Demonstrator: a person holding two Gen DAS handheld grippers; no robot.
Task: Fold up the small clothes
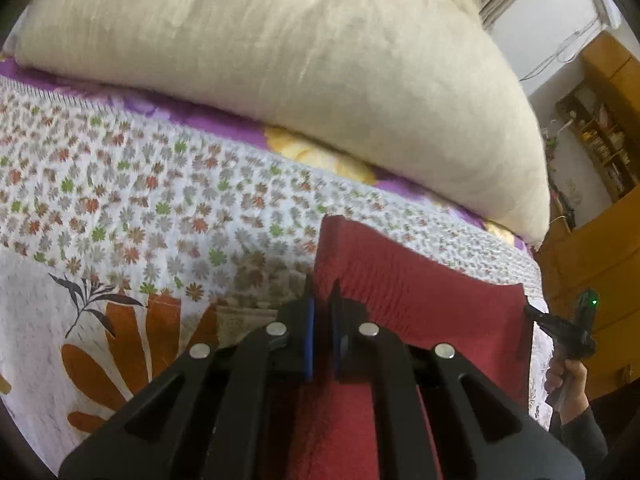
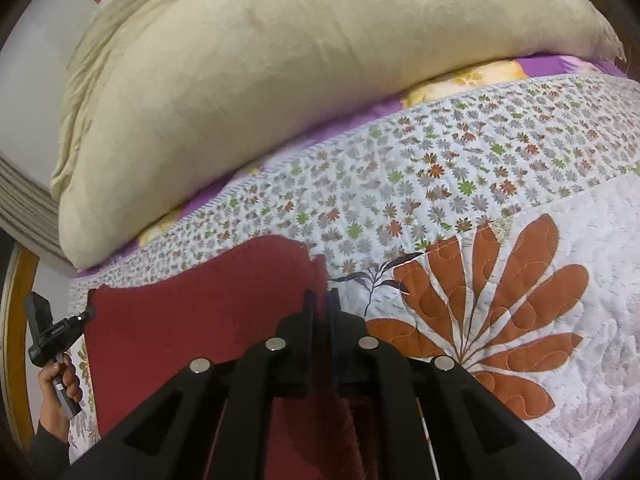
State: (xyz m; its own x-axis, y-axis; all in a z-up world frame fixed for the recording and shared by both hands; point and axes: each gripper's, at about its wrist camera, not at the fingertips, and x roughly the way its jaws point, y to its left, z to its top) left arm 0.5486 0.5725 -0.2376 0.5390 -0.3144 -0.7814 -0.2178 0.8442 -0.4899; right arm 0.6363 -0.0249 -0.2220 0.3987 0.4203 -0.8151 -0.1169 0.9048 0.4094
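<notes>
The left hand-held gripper [image 1: 322, 292] and right hand-held gripper [image 2: 320, 300] are each clamped on opposite corners of the red cloth [image 1: 420, 292]. It stretches across the lower frame between them, over the bed [image 2: 560, 216]

Two wrist fisheyes, low over the bed, facing the pillow [image 1: 280, 80].
Left view close above red cloth [image 1: 420, 300] at lower right of frame; right view sees it lower left. Shared: pillow across top, floral quilt [image 2: 480, 184] mid-frame, opposite gripper at frame edge.
</notes>
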